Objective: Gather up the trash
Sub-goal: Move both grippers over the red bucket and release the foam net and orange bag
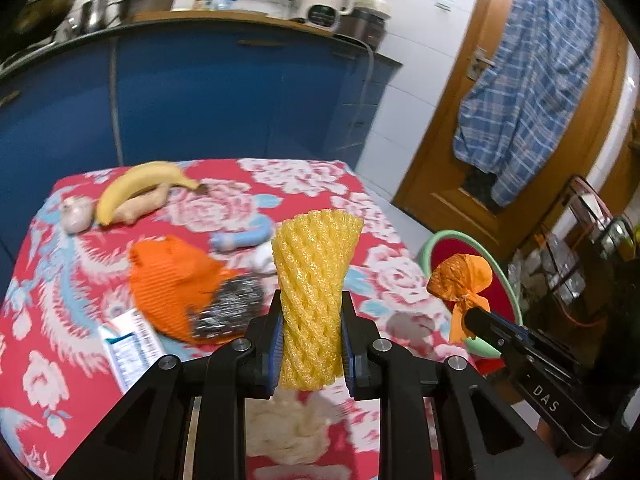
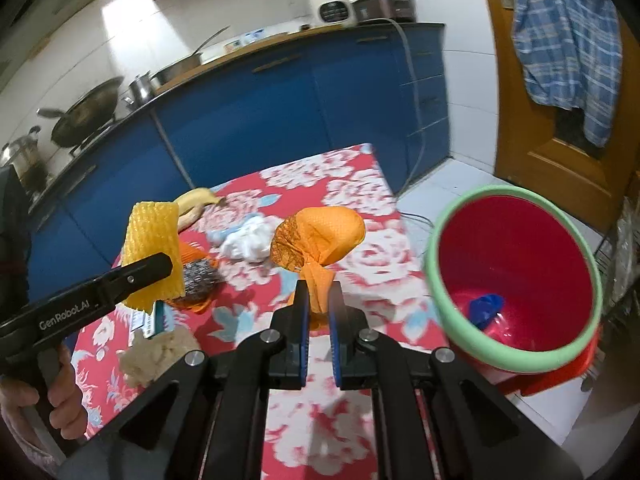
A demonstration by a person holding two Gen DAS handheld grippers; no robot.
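My left gripper (image 1: 311, 312) is shut on a yellow foam fruit net (image 1: 316, 292) and holds it upright above the table; the net also shows in the right wrist view (image 2: 154, 248). My right gripper (image 2: 319, 300) is shut on the knotted tail of an orange net bag (image 2: 320, 240), held above the table's right side; the bag shows in the left wrist view (image 1: 460, 276) too. A red bin with a green rim (image 2: 436, 272) stands right of the table, with a blue scrap (image 2: 486, 308) inside.
On the floral tablecloth (image 1: 312, 176) lie a banana (image 1: 140, 184), ginger (image 1: 140, 206), garlic (image 1: 76, 212), orange cloth (image 1: 172, 276), steel scourer (image 1: 228, 308), printed packet (image 1: 128, 348), white crumpled tissue (image 2: 248, 242) and beige wad (image 2: 156, 354). Blue cabinets stand behind.
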